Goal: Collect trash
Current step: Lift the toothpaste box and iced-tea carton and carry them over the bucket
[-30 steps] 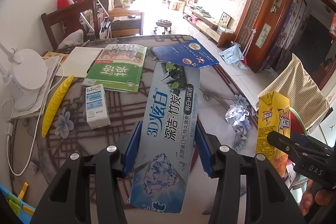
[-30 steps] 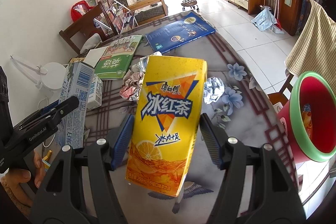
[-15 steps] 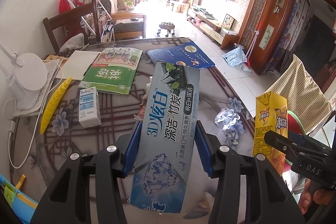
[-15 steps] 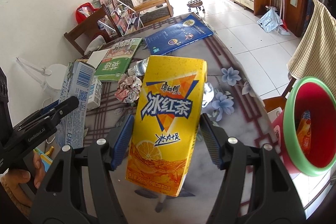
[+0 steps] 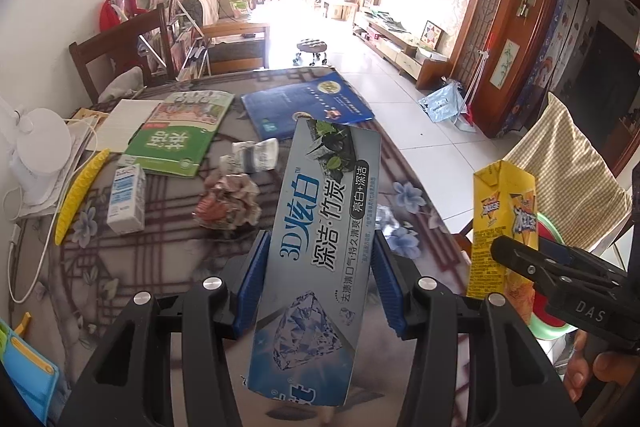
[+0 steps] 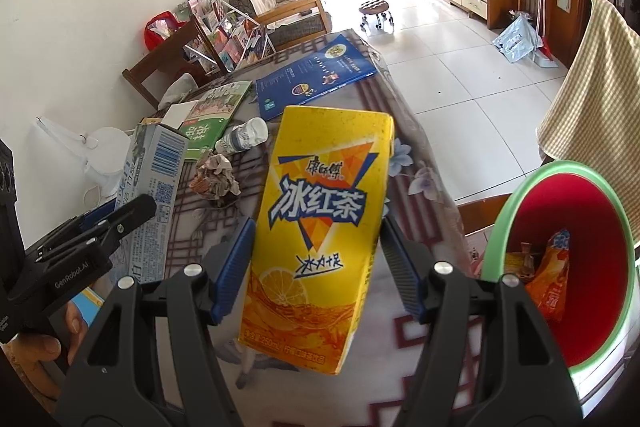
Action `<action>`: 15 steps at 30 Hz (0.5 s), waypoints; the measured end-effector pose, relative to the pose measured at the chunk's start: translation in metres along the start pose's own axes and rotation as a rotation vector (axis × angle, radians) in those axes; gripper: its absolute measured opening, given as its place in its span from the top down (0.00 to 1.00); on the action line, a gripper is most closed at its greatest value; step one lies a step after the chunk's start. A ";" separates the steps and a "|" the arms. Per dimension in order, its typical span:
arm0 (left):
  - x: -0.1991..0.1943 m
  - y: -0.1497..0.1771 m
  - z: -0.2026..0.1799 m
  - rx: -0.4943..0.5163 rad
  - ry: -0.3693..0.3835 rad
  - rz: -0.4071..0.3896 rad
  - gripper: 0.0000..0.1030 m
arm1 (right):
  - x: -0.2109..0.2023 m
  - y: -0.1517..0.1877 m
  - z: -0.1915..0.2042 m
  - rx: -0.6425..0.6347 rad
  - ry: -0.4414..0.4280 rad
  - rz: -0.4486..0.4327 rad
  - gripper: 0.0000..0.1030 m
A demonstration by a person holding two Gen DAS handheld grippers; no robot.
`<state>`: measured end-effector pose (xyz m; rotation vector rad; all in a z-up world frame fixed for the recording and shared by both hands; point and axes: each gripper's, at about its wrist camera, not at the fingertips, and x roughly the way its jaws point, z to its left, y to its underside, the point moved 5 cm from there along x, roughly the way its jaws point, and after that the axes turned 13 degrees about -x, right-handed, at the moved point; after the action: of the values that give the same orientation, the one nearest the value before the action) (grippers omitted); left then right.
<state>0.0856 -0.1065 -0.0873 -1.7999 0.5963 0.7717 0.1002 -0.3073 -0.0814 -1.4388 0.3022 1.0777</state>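
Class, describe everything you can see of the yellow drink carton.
The yellow drink carton is a tall cardboard box printed with blue-and-white Chinese lettering, an orange triangle and lemon slices. It looks intact, held tilted above the table, clamped between the blue-padded fingers of the right gripper. The red bin sits to its right.

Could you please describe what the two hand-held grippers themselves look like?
Both are matte black with silver pivot screws and ribbed blue finger pads. The left hand-held gripper is marked "GenRobot.AI", the right hand-held gripper "DAS". Bare fingers hold each; no cables or sleeves show.
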 end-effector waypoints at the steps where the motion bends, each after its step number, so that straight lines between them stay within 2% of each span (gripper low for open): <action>1: -0.001 0.001 -0.004 0.002 -0.003 -0.005 0.54 | -0.001 -0.001 -0.003 0.000 -0.004 -0.001 0.39; 9: -0.001 0.005 -0.030 0.005 -0.034 -0.010 0.54 | -0.008 0.001 -0.030 0.008 -0.033 -0.017 0.39; 15: 0.006 0.007 -0.055 0.018 -0.016 0.004 0.54 | -0.013 0.003 -0.053 0.026 -0.030 -0.026 0.39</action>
<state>0.0971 -0.1611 -0.0821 -1.7748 0.5946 0.7809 0.1135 -0.3601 -0.0834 -1.3988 0.2740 1.0699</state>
